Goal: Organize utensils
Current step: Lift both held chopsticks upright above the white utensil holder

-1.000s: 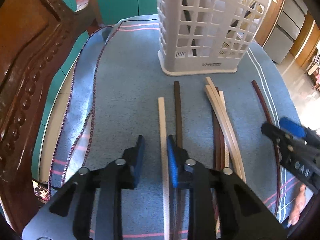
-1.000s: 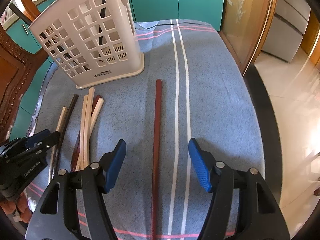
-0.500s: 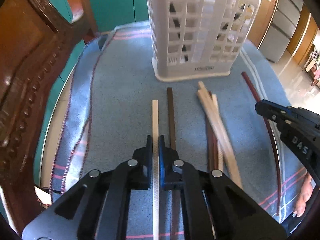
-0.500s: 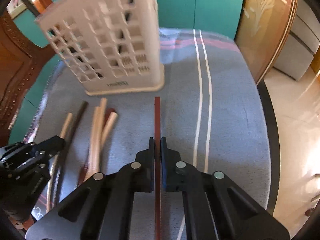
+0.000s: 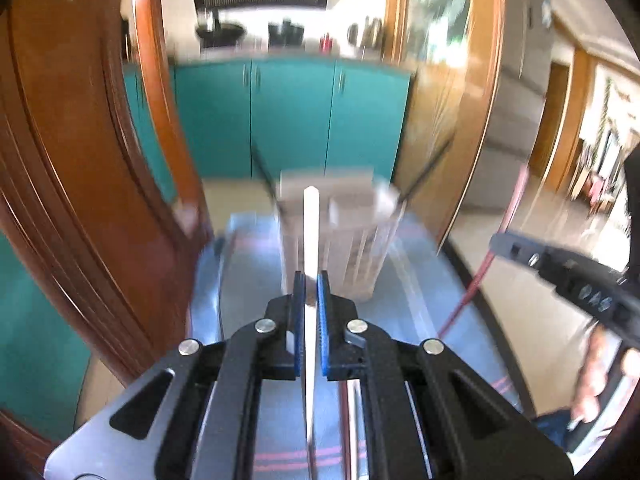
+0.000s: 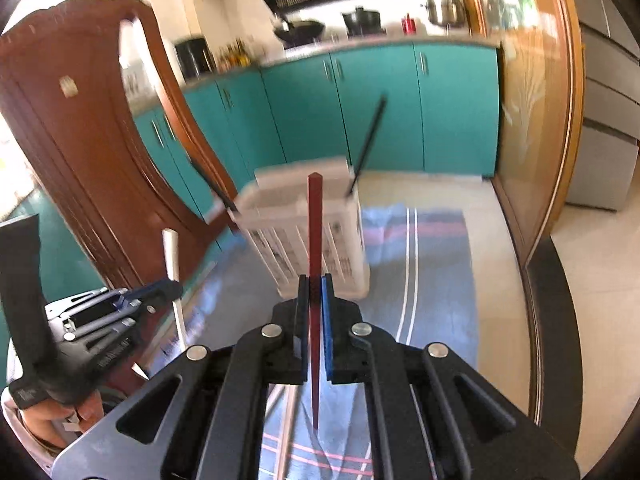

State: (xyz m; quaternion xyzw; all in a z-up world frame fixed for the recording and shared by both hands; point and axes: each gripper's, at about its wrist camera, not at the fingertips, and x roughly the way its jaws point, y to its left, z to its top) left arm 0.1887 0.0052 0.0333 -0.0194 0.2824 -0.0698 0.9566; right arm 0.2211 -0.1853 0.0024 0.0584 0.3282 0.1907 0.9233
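Note:
My left gripper (image 5: 311, 280) is shut on a white chopstick (image 5: 310, 232), which points up and forward toward the white slotted holder (image 5: 352, 248) on the blue cloth (image 5: 240, 280). My right gripper (image 6: 315, 284) is shut on a dark red chopstick (image 6: 314, 220), also lifted off the cloth in front of the holder (image 6: 280, 224). The right wrist view shows the left gripper (image 6: 168, 286) at the left with the white chopstick (image 6: 171, 256). In the left wrist view the right gripper (image 5: 496, 242) holds the red chopstick (image 5: 476, 284). Two dark chopsticks (image 6: 370, 140) stand in the holder.
A carved wooden chair back (image 6: 80, 152) rises at the left of the table. Teal cabinets (image 5: 292, 116) and a kitchen counter lie beyond. A pale chopstick (image 6: 288, 420) shows on the cloth under the right gripper. The table edge (image 6: 560, 300) and floor are at the right.
Both grippers closed on their chopsticks, the left on the white one and the right on the red one, then rose off the cloth and tilted upward so the kitchen now fills the views.

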